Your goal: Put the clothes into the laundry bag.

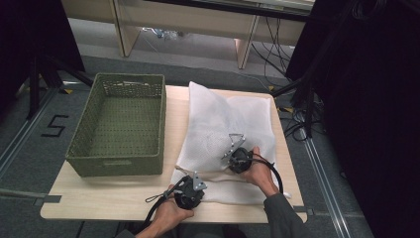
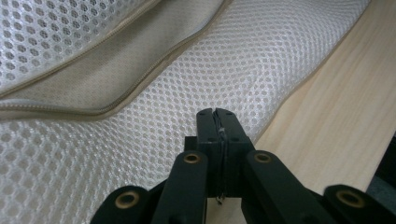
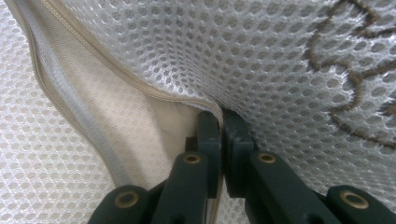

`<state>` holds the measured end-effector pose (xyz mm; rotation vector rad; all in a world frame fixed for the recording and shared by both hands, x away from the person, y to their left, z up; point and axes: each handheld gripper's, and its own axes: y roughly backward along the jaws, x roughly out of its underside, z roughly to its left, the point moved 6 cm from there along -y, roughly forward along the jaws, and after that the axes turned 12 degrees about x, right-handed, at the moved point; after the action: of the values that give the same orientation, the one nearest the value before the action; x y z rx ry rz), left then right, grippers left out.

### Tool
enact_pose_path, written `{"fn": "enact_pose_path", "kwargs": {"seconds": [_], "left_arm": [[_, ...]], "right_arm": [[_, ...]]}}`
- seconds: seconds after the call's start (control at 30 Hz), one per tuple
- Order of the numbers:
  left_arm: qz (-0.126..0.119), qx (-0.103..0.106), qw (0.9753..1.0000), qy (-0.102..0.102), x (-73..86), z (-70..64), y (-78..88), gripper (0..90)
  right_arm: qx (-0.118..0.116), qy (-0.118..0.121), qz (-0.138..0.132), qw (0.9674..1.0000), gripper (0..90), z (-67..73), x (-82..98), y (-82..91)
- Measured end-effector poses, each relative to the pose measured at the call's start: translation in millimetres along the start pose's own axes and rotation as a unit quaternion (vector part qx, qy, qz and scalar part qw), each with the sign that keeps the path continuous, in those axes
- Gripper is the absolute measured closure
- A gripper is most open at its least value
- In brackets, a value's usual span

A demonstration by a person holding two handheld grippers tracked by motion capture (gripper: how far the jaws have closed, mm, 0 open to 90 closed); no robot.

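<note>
A white mesh laundry bag (image 1: 223,116) lies flat on the right half of the wooden table (image 1: 99,198). My right gripper (image 1: 232,151) rests on the bag's near middle. In the right gripper view it (image 3: 220,116) is shut on the beige-trimmed edge of the bag's opening (image 3: 154,93), which runs in between the jaws. My left gripper (image 1: 188,181) sits at the bag's near left corner. In the left gripper view it (image 2: 217,112) is shut, its tips just over the mesh (image 2: 140,140) below the beige zip seam (image 2: 93,60), with no cloth seen between the jaws.
An empty green woven basket (image 1: 119,166) stands on the table's left half, beside the bag. Bare wood (image 2: 336,116) shows along the near edge. Dark stands and cables (image 1: 297,119) crowd the floor to the right of the table.
</note>
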<state>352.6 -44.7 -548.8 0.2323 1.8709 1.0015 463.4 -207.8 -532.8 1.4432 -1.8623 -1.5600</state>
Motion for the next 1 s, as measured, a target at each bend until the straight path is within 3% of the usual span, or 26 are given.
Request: {"fn": "enact_pose_path", "kwargs": {"seconds": [0.13, 0.2, 0.27, 0.37, 0.43, 0.53, 0.63, 0.7, 0.77, 0.87, 1.0], "left_arm": [[-0.013, 0.013, 0.9998, 0.002, -3.6, 0.7, 6.7, 76.2], [-0.029, 0.002, 0.9996, 0.003, -8.4, 6.6, 20.1, 69.2], [-0.041, 0.010, 0.9990, 0.017, -10.0, 10.5, 34.3, 65.0], [-0.044, -0.031, 0.9982, 0.027, -3.4, 26.1, 56.2, 56.9], [-0.042, -0.047, 0.9968, 0.048, 5.5, 36.7, 64.0, 53.0], [-0.031, -0.060, 0.9952, 0.071, 17.2, 49.4, 67.1, 49.0], [-0.032, -0.070, 0.9937, 0.081, 19.0, 57.8, 67.7, 48.0], [-0.036, -0.063, 0.9925, 0.098, 19.7, 60.1, 66.6, 47.3], [-0.027, -0.059, 0.9927, 0.101, 21.6, 60.3, 63.5, 45.6], [-0.023, -0.053, 0.9917, 0.115, 24.8, 63.2, 58.9, 43.7], [-0.014, -0.045, 0.9910, 0.125, 27.9, 68.6, 54.2, 41.9]], "right_arm": [[0.003, -0.003, -0.001, 1.0000, 87.6, -2.0, 2.8, 2.5], [-0.001, -0.003, -0.010, 0.9999, 87.0, -2.1, 3.7, 7.8], [0.003, -0.006, -0.017, 0.9998, 85.5, -2.9, 4.6, 13.7], [0.005, 0.002, -0.028, 0.9996, 83.1, -1.5, 4.8, 21.8], [0.006, 0.003, -0.032, 0.9995, 81.0, 0.5, 4.6, 27.8], [0.017, 0.013, -0.043, 0.9988, 71.1, 4.2, 3.0, 37.4], [0.027, 0.015, -0.051, 0.9982, 69.7, 7.9, 1.2, 45.0], [0.033, 0.024, -0.063, 0.9972, 66.7, 11.6, -1.0, 49.8], [0.037, 0.038, -0.075, 0.9958, 63.1, 16.7, -4.2, 51.8], [0.040, 0.048, -0.074, 0.9953, 66.9, 22.8, -6.9, 53.7], [0.051, 0.070, -0.068, 0.9939, 85.3, 23.9, -8.0, 57.2]]}}
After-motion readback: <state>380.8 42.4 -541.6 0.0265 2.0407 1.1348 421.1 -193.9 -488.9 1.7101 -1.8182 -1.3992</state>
